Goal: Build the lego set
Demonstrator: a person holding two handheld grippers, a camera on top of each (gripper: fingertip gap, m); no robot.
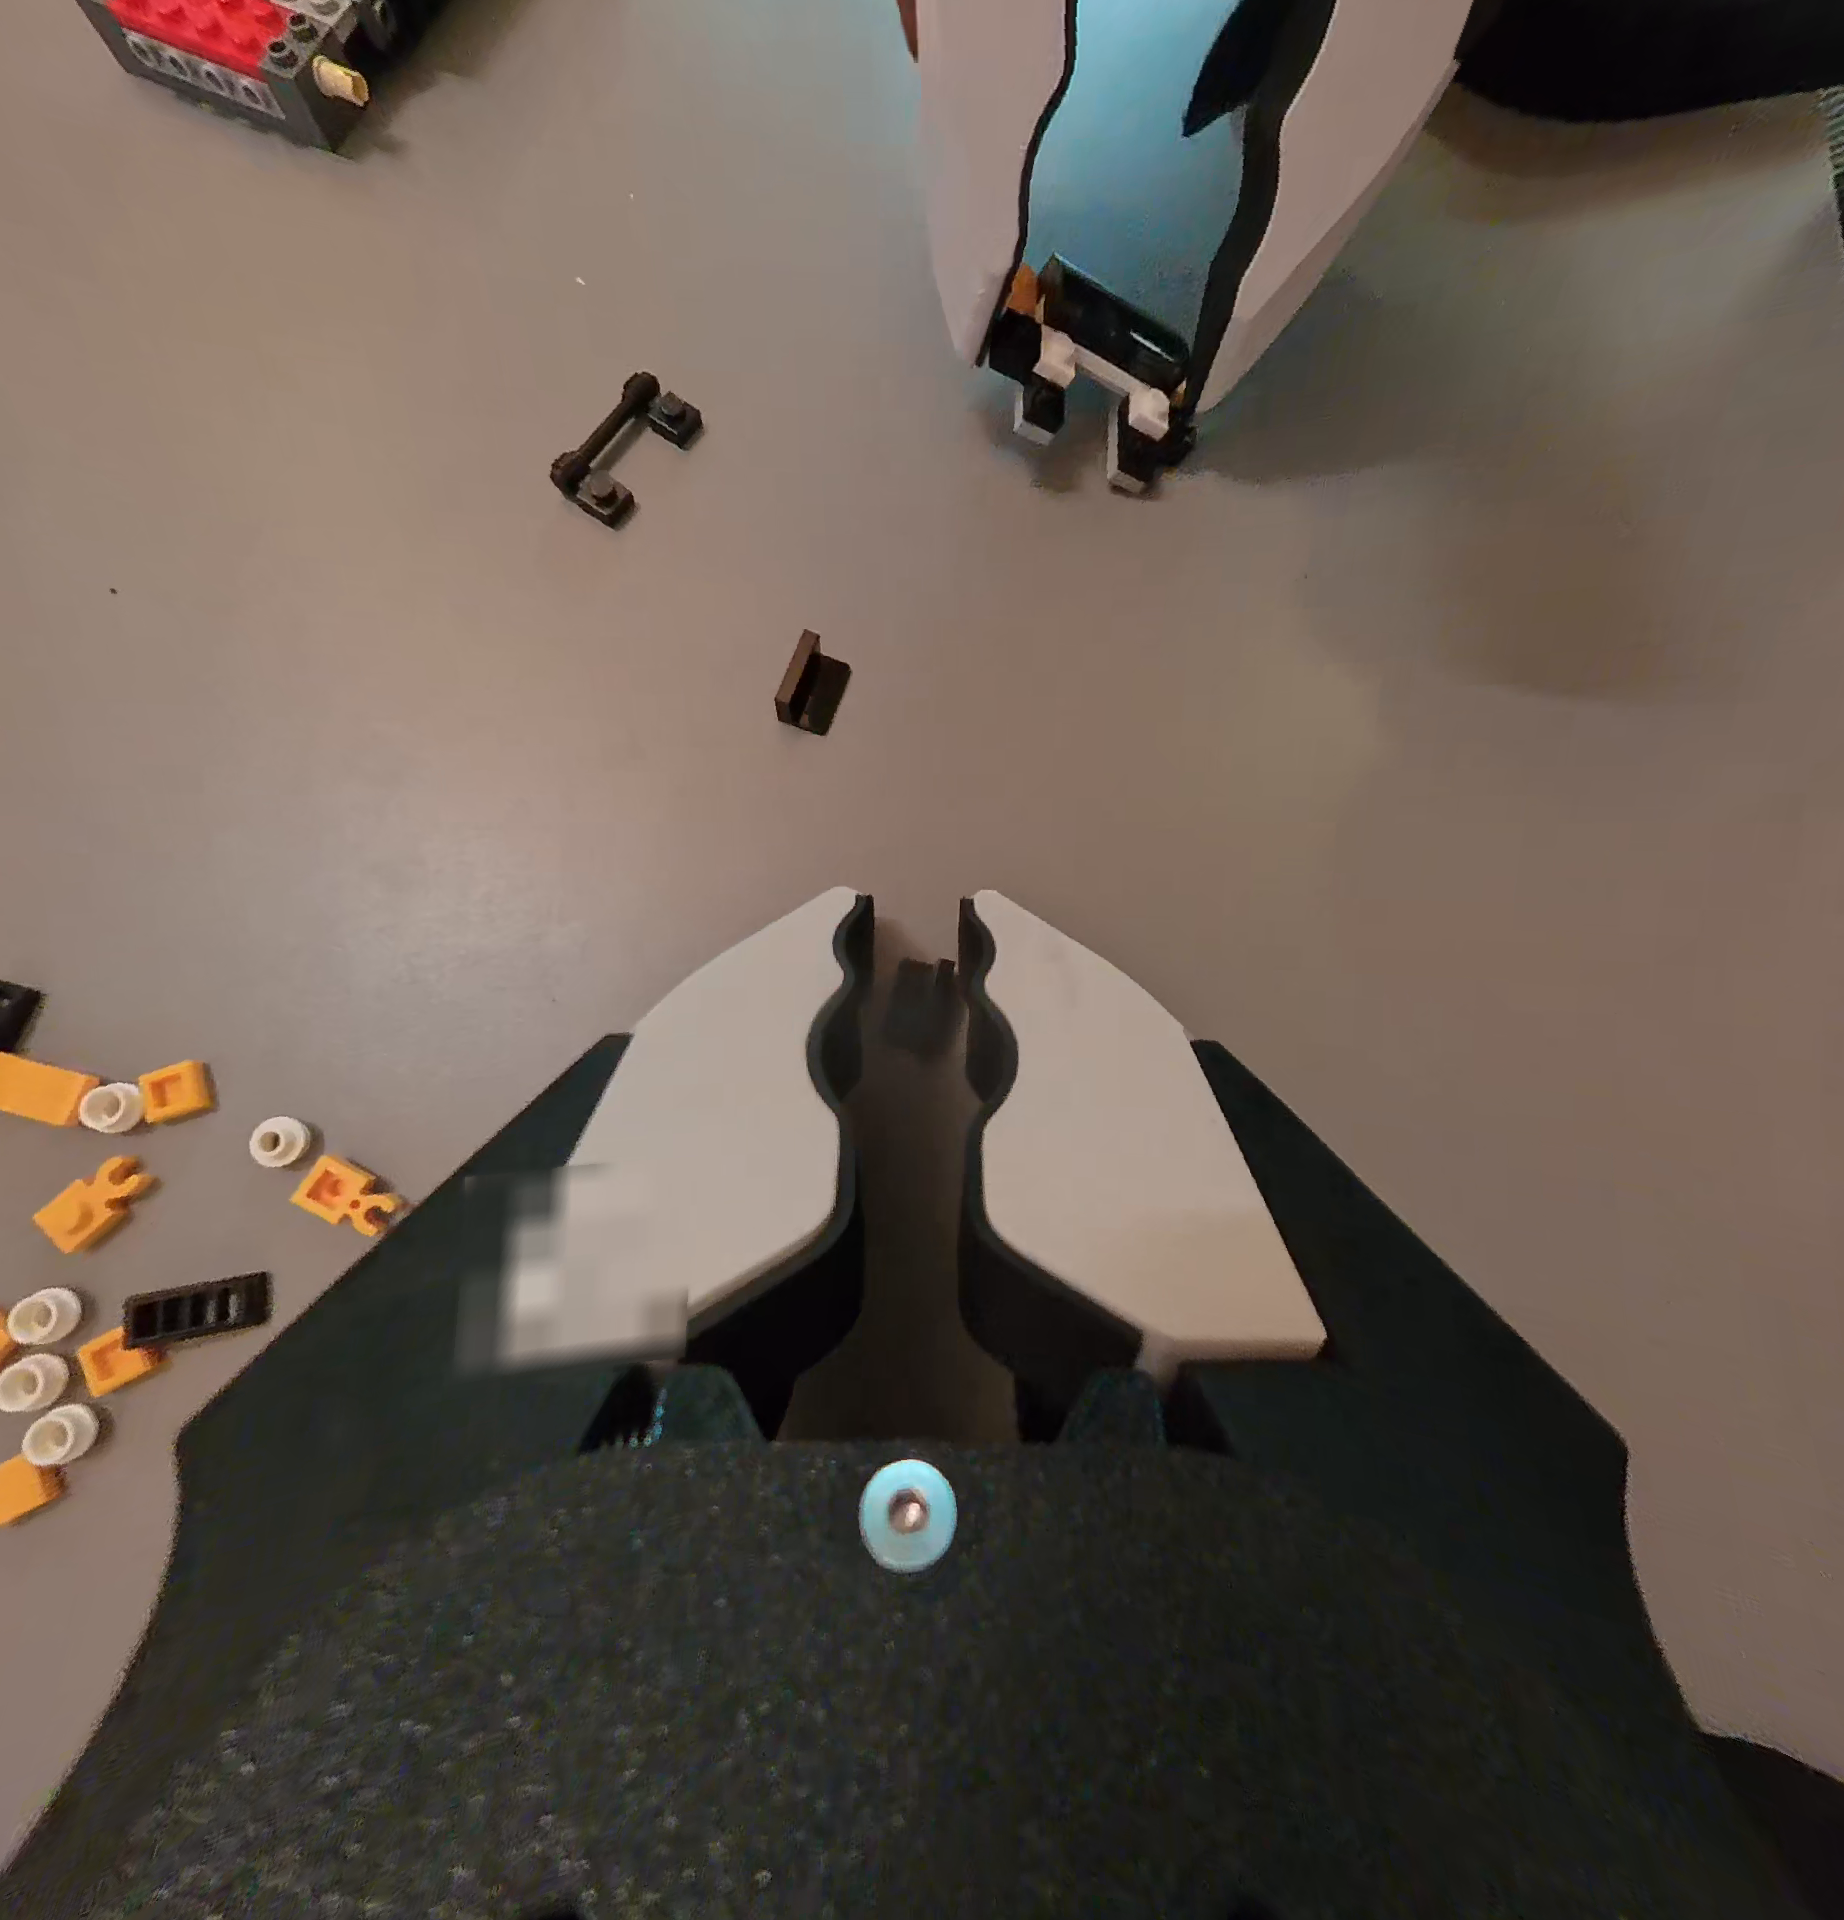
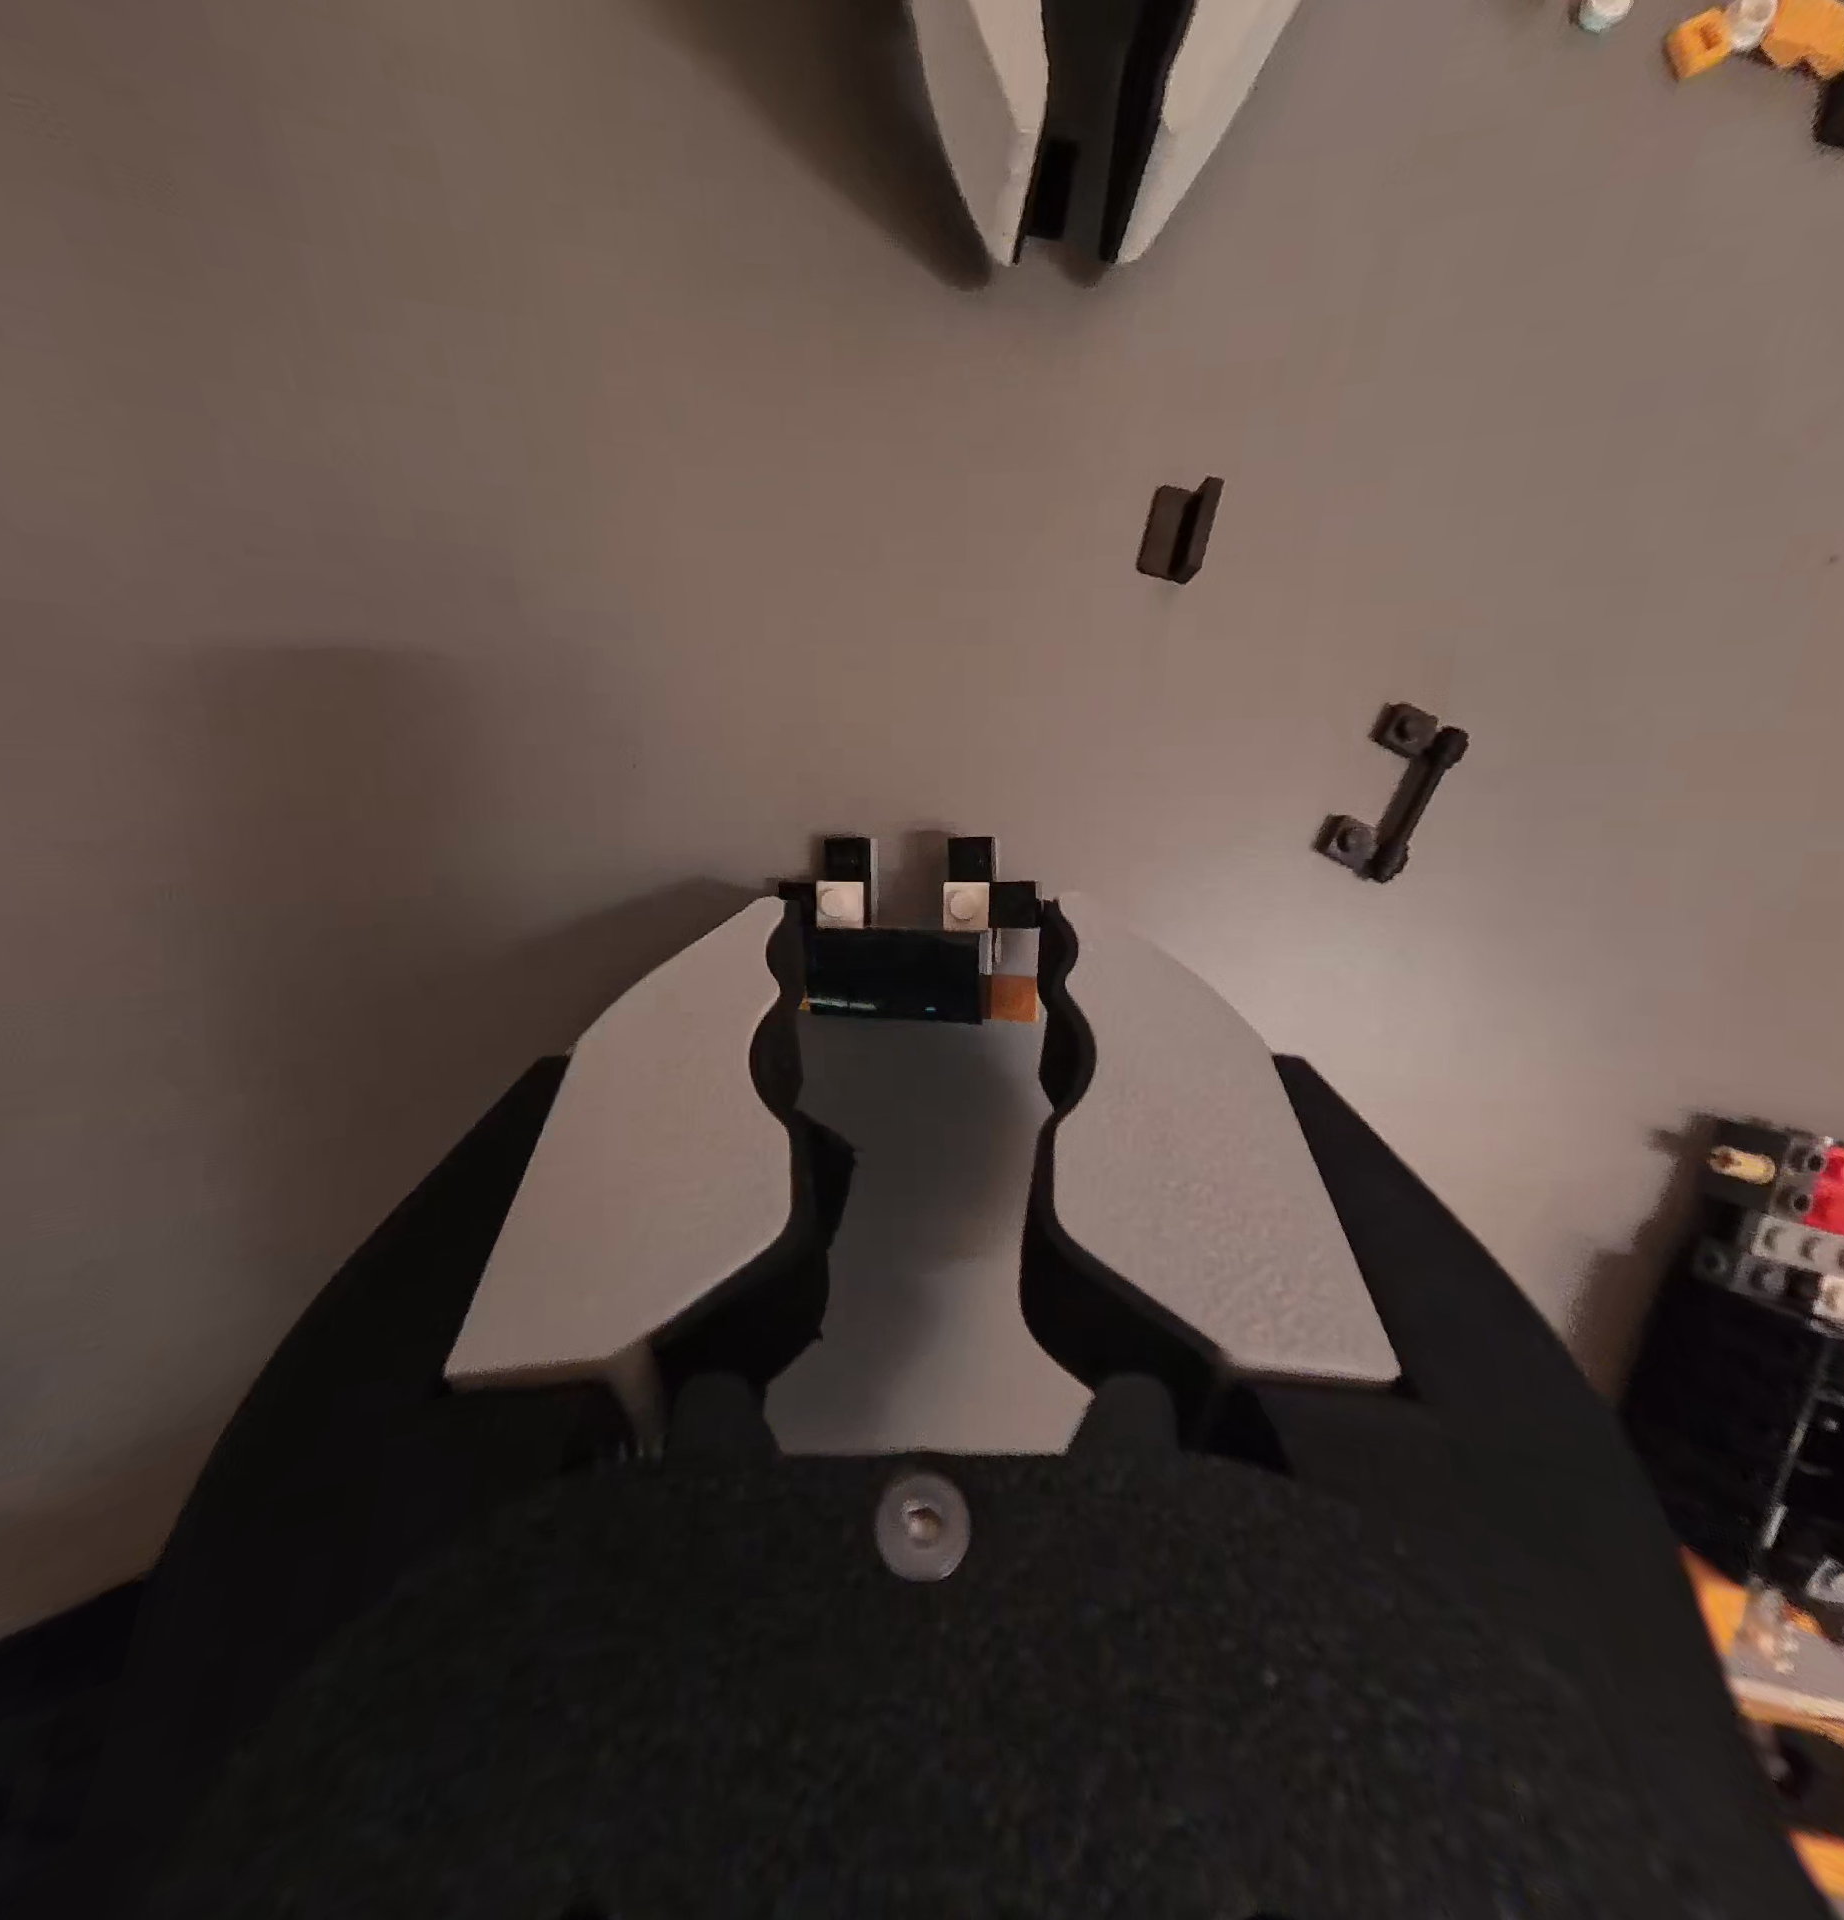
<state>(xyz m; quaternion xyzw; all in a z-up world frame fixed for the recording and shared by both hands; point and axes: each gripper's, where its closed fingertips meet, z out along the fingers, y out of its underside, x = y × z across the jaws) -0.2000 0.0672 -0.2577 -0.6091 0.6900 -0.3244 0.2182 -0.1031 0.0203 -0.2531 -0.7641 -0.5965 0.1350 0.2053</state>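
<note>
My left gripper [image 1: 916, 914] is shut on a small black Lego piece [image 1: 923, 1003] and holds it above the grey table. My right gripper [image 2: 913, 909] is shut on a small black-and-white assembly [image 2: 892, 966] with two white studs and an orange part at its side. In the left wrist view the right gripper [image 1: 1094, 374] stands opposite, with the assembly [image 1: 1089, 379] near the table. In the right wrist view the left gripper [image 2: 1058, 255] faces it from the top. A black bracket [image 1: 812, 683] and a black bar-handle piece [image 1: 627, 447] lie loose between the grippers.
Several orange plates and white round studs [image 1: 107, 1107] and a black grille tile [image 1: 198, 1307] lie at the left. A red, grey and black partial build [image 1: 232, 62] stands at the far left; it also shows in the right wrist view [image 2: 1791, 1226]. The grey table [image 1: 1417, 831] spans both views. The tips of one gripper are about 12 cm away from the tips of the other. The left tips stand about 4 cm off the black bracket [image 1: 812, 683]. My right wrist view [image 2: 1173, 517] looks at it from another angle.
</note>
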